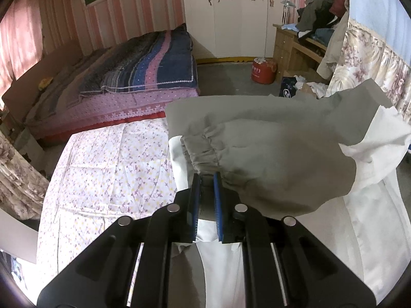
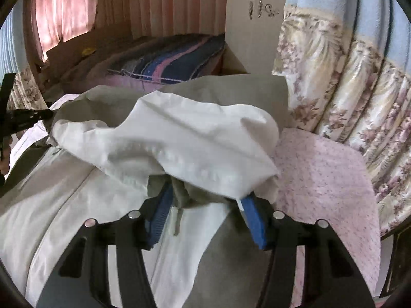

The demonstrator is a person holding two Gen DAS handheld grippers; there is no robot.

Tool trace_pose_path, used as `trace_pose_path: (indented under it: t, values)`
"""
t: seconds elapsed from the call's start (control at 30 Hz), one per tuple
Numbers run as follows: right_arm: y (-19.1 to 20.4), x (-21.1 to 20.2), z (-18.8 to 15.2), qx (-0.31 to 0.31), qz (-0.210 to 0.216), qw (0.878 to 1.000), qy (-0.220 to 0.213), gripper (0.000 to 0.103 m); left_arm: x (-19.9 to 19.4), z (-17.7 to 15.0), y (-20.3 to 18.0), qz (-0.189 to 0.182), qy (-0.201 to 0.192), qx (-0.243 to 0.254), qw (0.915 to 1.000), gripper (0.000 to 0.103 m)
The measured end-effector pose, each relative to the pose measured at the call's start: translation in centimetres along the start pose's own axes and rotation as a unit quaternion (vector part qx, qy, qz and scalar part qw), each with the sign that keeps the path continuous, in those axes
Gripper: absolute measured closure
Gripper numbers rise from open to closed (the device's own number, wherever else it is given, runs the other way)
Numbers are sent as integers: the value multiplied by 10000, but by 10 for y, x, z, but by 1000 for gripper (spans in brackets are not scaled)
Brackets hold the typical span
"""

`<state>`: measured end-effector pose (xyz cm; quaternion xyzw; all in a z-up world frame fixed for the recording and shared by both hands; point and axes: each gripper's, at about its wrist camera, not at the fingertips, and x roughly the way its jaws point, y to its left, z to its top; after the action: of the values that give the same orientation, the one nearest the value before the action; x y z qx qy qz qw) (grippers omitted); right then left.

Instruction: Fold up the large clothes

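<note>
The left gripper (image 1: 206,177) is pinching the elastic cuff of the grey-and-white fabric jacket (image 1: 277,154), jaws pressed together; the right gripper (image 2: 205,200) is holding bunched hem loosely, jaws partly spread. The jacket is stretching sideways between them above the floral-sheeted bed (image 1: 102,166).

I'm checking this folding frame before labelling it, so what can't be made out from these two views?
- Right tool: in the right wrist view, bunched fabric of the grey and white garment covers its fingertips, so the grip is unclear.
- Garment's overall shape: cut off by the lower edges of both views.
- Left tool: its tips are buried in the gathered cuff in the left wrist view.
- Clothes pile on the desk: too small to sort.
</note>
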<state>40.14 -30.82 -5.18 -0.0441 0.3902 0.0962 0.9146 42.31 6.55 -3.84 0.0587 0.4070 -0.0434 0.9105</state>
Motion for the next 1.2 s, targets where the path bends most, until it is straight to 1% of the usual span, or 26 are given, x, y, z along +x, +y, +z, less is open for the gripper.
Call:
trace_pose_path:
  t: [0.03, 0.07, 0.13, 0.2, 0.27, 0.33, 0.37, 0.4, 0.43, 0.47, 0.53, 0.57, 0.6, 0.63, 0.7, 0.73, 0.8, 0.83, 0.87, 0.93, 0.97, 1.03, 1.1, 1.13, 1.17, 1.2]
  values:
    - [0, 6, 1, 1, 0, 10000, 56, 48, 1, -1, -1, 17, 4, 15, 10000, 94]
    - [1, 16, 1, -32, -62, 9998, 160, 55, 2, -2, -3, 35, 2, 35, 10000, 94]
    - [5, 26, -1, -150, -317, 9993, 160, 62, 4, -4, -7, 108, -37, 74, 9999, 94]
    - [9, 27, -3, -280, -668, 9974, 30, 67, 4, -7, -12, 221, -112, 138, 9996, 94]
    - [17, 19, -5, -549, -1158, 9916, -145, 72, 2, -10, -18, 361, -232, 227, 9988, 94]
    - [26, 6, -7, -773, -1520, 9848, -322, 76, -5, -13, -27, 607, -456, 377, 9964, 94]
    - [32, -3, -8, -954, -1766, 9788, -411, 76, -11, -12, -30, 761, -621, 439, 9942, 102]
    - [35, -9, -10, -1067, -1969, 9735, -469, 76, -18, -10, -33, 1030, -792, 500, 9903, 103]
    - [36, -12, -11, -1092, -2041, 9717, -469, 77, -25, -8, -35, 1297, -974, 555, 9852, 103]
    - [33, -14, -12, -1045, -2057, 9721, -430, 77, -34, -5, -33, 1368, -1136, 545, 9825, 103]
    - [27, -4, -17, -1054, -2179, 9700, -226, 77, -34, 0, -27, 1306, -1043, 533, 9845, 103]
    - [22, 10, -26, -1087, -2298, 9672, 28, 77, -28, 1, -24, 1323, -933, 521, 9854, 103]
    - [16, 22, -32, -1058, -2288, 9674, 230, 77, -19, 0, -19, 1273, -730, 499, 9879, 103]
    - [8, 34, -41, -946, -2214, 9698, 401, 75, -11, -1, -13, 1164, -550, 440, 9907, 103]
    - [3, 34, -44, -877, -2145, 9721, 367, 73, -4, -6, -2, 802, -281, 184, 9962, 103]
    - [2, 32, -42, -825, -2070, 9738, 444, 69, -4, -8, 3, 637, -236, 41, 9977, 101]
    - [0, 21, -36, -732, -1720, 9808, 558, 63, -5, -9, 8, 399, -159, -115, 9990, 75]
    - [0, 17, -35, -714, -1647, 9818, 612, 51, -9, -8, 8, 336, -187, -168, 9991, 46]
    - [-2, 7, -35, -669, -1555, 9835, 642, 40, -11, -9, 7, 320, -233, -196, 9990, 24]
    - [-8, -17, -34, -518, -1245, 9895, 513, 31, -19, -7, 2, 194, -371, -229, 9989, 16]
    - [-13, -28, -35, -409, -1122, 9918, 465, 30, -21, -5, -1, -1, -345, -249, 9991, 14]
    - [-24, -47, -40, -161, -991, 9945, 311, 27, -20, -7, -5, -281, -194, -286, 9990, 12]
    - [-44, -62, -37, 200, -939, 9954, 64, 22, -4, -4, -18, -413, 82, -264, 9988, 12]
    - [-53, -66, -35, 369, -933, 9949, -63, 21, 6, -2, -26, -463, 224, -240, 9984, 12]
    - [-64, -69, -32, 577, -939, 9936, -232, 20, 16, -2, -33, -510, 349, -205, 9979, 17]
    - [-71, -69, -29, 698, -936, 9926, -323, 19, 22, -4, -39, -562, 440, -159, 9973, 26]
